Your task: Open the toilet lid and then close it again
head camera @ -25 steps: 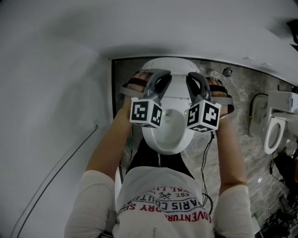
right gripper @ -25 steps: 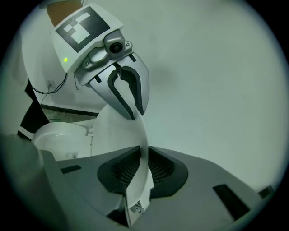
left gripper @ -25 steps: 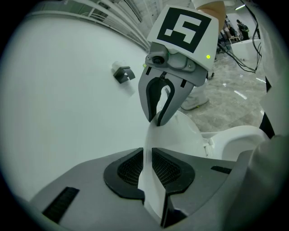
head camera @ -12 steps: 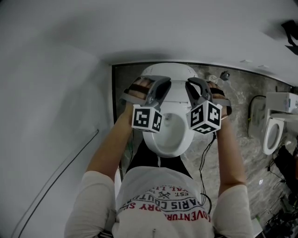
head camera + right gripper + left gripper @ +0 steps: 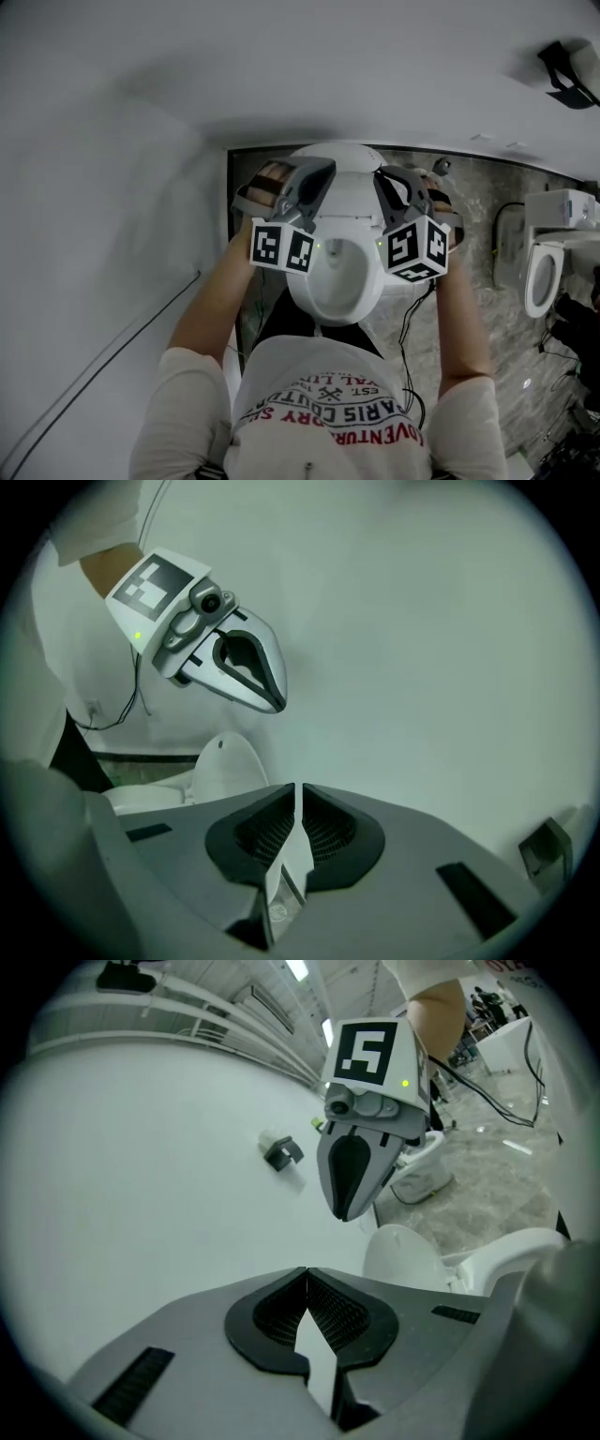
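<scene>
The left hand-held gripper [image 5: 306, 1274] had just closed empty. The right hand-held gripper [image 5: 298, 789] pinched the lid [image 5: 342, 164] by its edge. Both had risen, so opening seemed underway.

Your right gripper [image 5: 295, 794] fills the bottom of the frame. Its jaws are almost together, pinching a thin white edge that looks like the rim of the toilet lid [image 5: 225, 766], whose oval rises just beyond the jaws at the left. Up to the left hangs your left gripper [image 5: 272, 697], a green dot lit on its marker cube, tips aimed down and right. Behind it all is a plain white wall [image 5: 422, 649], with a dark fitting [image 5: 544, 847] at lower right.
</scene>
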Demonstrator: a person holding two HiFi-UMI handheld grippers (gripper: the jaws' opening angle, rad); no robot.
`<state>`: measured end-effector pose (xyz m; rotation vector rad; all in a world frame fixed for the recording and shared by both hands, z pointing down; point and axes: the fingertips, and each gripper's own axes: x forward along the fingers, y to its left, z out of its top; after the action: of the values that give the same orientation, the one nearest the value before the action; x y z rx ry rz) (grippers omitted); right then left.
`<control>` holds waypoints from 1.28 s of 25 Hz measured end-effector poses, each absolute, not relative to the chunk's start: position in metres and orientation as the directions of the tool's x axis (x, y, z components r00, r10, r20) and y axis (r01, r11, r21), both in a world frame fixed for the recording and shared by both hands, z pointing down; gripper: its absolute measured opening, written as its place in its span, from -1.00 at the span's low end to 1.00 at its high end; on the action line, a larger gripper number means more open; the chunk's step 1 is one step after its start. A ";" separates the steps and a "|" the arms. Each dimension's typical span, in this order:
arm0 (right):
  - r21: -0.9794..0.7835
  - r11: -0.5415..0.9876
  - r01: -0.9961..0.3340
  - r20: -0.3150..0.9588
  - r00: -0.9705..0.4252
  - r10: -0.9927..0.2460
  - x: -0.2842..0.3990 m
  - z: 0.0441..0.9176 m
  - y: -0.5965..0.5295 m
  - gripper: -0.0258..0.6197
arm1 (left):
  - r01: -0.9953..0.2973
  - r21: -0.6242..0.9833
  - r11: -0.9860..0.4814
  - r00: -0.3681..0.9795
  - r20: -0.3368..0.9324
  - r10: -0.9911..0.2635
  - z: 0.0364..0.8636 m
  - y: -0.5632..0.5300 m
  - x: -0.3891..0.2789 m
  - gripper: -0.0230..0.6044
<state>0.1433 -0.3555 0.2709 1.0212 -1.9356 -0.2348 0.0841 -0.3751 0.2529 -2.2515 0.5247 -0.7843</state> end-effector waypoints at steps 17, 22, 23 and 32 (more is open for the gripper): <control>0.232 0.370 -0.900 0.371 -0.270 -0.888 0.131 0.187 -0.206 -0.88 | -0.692 -0.115 -0.713 0.689 0.190 -0.699 0.187 -0.238 0.014 -0.91; 0.123 0.280 -0.952 0.323 -0.229 -0.918 0.136 0.181 -0.160 -0.88 | -0.761 -0.032 -0.648 0.635 0.170 -0.754 0.171 -0.199 -0.003 -0.91; 0.108 0.265 -0.958 0.322 -0.219 -0.921 0.138 0.181 -0.152 -0.88 | -0.768 -0.034 -0.640 0.627 0.170 -0.761 0.169 -0.191 -0.005 -0.91; 0.112 0.234 -0.966 0.267 -0.198 -0.943 0.143 0.165 -0.121 -0.88 | -0.791 0.011 -0.612 0.607 0.149 -0.781 0.155 -0.152 -0.004 -0.91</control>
<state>0.1431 -0.1211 0.1650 1.7832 -2.2322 0.1153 -0.0035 -0.1520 0.1547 -2.8832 1.4128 -0.2083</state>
